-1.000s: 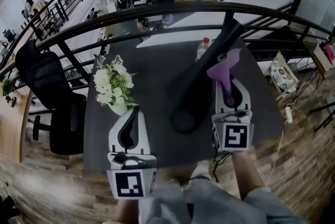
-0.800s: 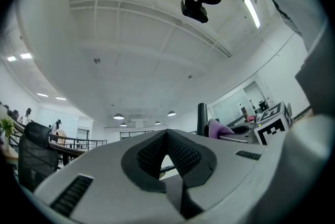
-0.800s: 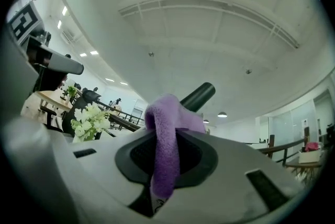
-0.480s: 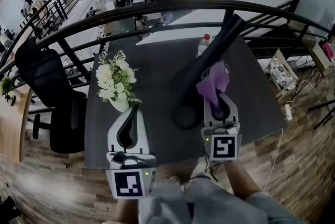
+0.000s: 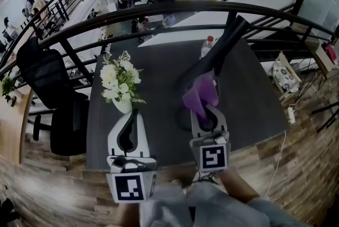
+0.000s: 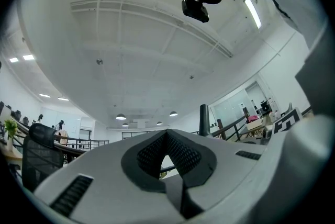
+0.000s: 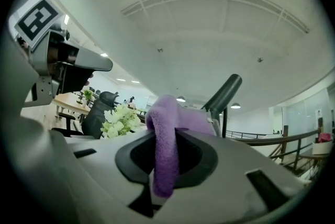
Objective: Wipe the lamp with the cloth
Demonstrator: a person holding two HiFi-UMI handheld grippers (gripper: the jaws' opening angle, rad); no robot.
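Dark grey rectangular table [image 5: 153, 69], as I see it from the head view, standing on a wood-plank floor [image 5: 63, 183]. Directly on it:
(a) a white vase [image 5: 122, 105] of white flowers, near the left edge
(b) the lamp [image 5: 225, 39], its round black base [image 5: 181, 120] near the middle of the top, its dark stem leaning towards the far right corner
(c) a clear bottle [image 5: 207, 46] with a red cap, upright near the far edge, just beside the stem

Vase and base stand apart
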